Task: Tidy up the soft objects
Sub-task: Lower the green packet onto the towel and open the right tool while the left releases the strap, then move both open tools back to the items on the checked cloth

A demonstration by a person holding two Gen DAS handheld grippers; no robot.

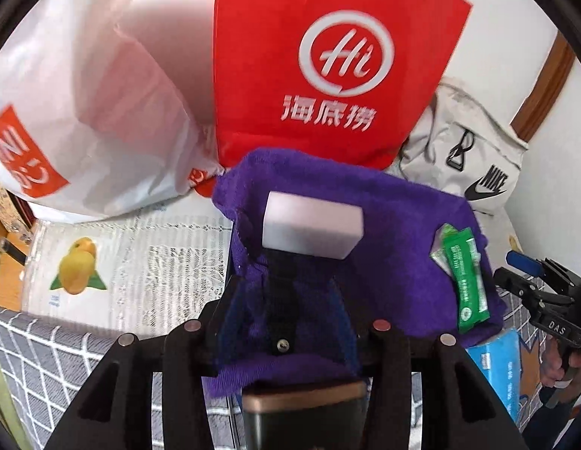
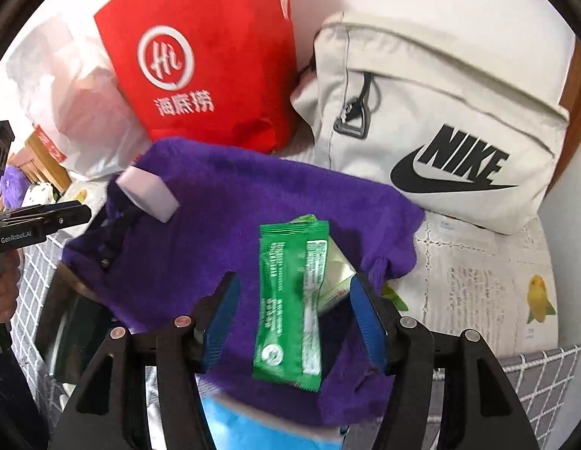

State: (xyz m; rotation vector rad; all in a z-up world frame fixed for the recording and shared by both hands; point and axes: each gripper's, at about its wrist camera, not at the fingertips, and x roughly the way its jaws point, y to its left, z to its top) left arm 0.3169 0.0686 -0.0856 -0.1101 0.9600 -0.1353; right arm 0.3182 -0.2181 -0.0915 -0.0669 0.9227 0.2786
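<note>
A purple towel (image 1: 395, 232) lies crumpled over a dark box (image 1: 301, 408). On it rest a white foam block (image 1: 313, 228) with a black strip below it, and two green sachets (image 1: 467, 277). My left gripper (image 1: 285, 288) is open, with the towel and black strip lying between its blue pads. In the right wrist view, my right gripper (image 2: 294, 281) is open around the green sachets (image 2: 290, 300) on the towel (image 2: 223, 202); towel shows between the left pad and the sachets. The foam block (image 2: 148, 195) sits at the towel's far left. Each gripper shows at the edge of the other view.
A red paper bag (image 1: 328, 56), a white plastic bag (image 1: 84, 112) and a beige Nike bag (image 2: 440, 112) stand behind the towel. A blue pack (image 2: 253, 427) lies under its near edge. The table has a fruit-print lace cover (image 1: 140, 262) and grey checked cloth (image 1: 46, 356).
</note>
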